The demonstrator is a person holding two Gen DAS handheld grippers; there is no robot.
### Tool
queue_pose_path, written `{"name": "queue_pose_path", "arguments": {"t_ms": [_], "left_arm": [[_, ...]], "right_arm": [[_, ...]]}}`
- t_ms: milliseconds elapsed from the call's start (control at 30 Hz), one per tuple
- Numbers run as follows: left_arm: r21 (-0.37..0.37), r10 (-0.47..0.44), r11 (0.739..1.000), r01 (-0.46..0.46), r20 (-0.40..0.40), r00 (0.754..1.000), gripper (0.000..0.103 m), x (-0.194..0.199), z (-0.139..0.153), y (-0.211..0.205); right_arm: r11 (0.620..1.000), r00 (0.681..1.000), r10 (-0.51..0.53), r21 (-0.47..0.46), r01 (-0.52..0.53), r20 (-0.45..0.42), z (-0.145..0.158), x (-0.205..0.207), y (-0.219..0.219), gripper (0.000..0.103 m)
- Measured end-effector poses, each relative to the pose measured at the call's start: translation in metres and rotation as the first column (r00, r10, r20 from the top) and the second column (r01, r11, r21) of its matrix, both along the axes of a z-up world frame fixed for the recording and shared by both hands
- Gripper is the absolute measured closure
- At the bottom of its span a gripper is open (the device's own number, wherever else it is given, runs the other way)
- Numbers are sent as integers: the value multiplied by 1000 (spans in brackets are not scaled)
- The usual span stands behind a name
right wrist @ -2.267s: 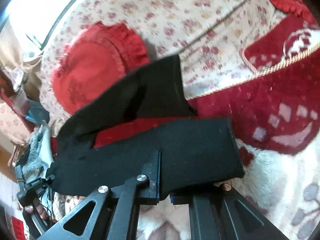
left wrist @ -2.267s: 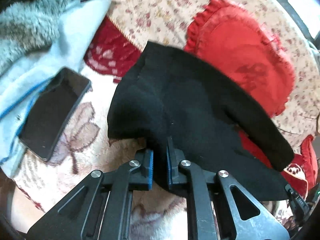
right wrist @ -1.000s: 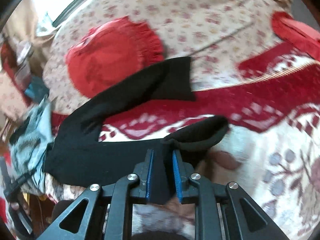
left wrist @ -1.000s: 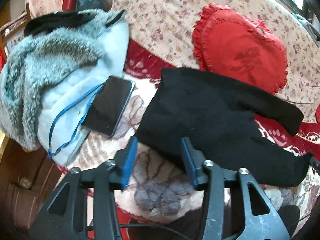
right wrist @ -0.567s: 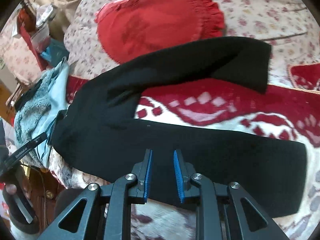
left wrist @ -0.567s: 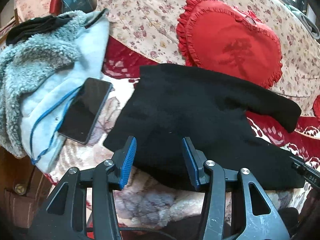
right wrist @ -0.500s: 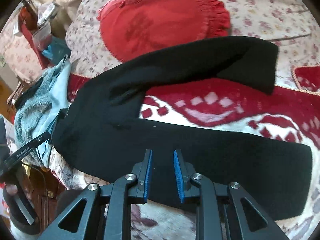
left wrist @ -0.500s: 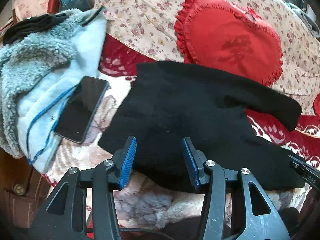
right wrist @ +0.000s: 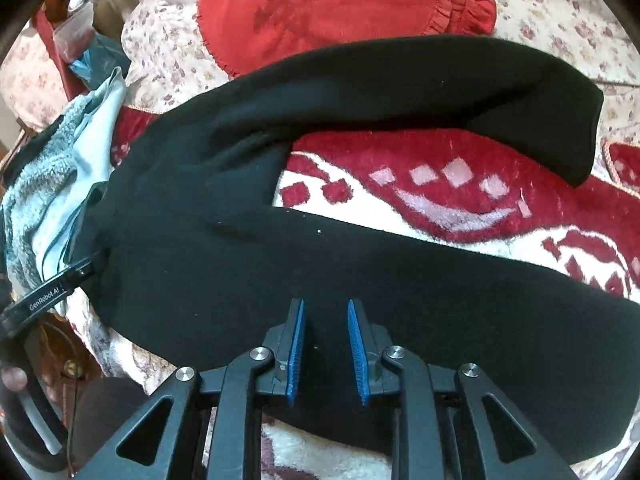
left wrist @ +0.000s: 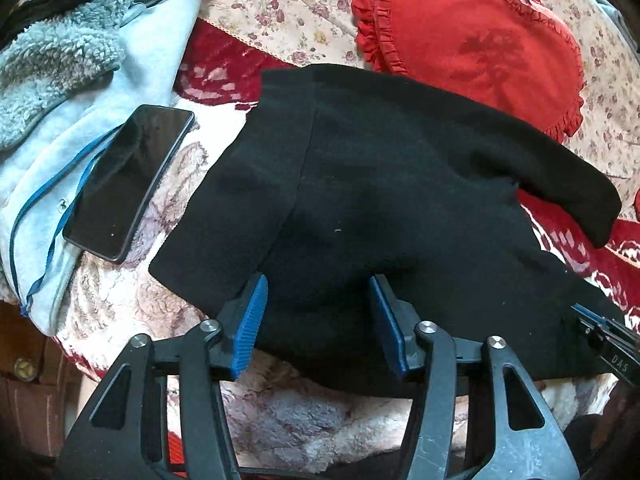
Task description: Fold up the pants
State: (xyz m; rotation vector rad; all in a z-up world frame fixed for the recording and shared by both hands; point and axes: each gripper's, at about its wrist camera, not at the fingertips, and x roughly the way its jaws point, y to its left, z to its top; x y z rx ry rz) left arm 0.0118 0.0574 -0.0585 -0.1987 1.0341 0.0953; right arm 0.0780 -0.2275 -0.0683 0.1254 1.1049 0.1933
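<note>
Black fleece pants (left wrist: pixel 380 184) lie spread on my plush red-and-cream blanket (right wrist: pixel 460 208), legs forked apart, waist near its front edge. My left gripper (left wrist: pixel 320 316) hangs over the waist, jaws wide and opening, gripping nothing. My right gripper (right wrist: pixel 323 350) stands narrow over the nearer leg, unclamped. Only the left view shows the dark smartphone (left wrist: pixel 128 184). Beyond sits a ruffled red heart cushion (left wrist: pixel 472 44).

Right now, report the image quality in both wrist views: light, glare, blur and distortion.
Left wrist view: sharp, strong fisheye bending at the edges, daylight blown out top right, window glare reflected on the phone, black pants nearly featureless. Right wrist view: equally sharp and curved, dark vignette corners, soft light on the red heart cushion, pants' folds barely readable in shadow.
</note>
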Motion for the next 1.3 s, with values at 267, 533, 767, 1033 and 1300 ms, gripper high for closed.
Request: {"name": "queue_pose_path", "arguments": {"t_ms": [267,533,767,1033,1300], "left_arm": [[-73,4,997,-4,7,1000,48,2,12,6],[-83,-2,997,4,33,999,37,19,26,6],[-67,16,998,-14,23,1000,37,42,24,14],[-14,36,999,-36,1,999,37,78,11,28],[27,41,999,-40,-53,998,36,100,-12,35]], "right_arm": [[999,999,35,-39,-35,20,8,2,10,80],[993,989,108,-60,-103,99,26,24,23,76],[962,943,266,-124,-245,199,48,85,46,71],[881,861,467,-189,-434,202,51,166,97,69],[802,799,594,-144,-579,95,15,224,148,66]]}}
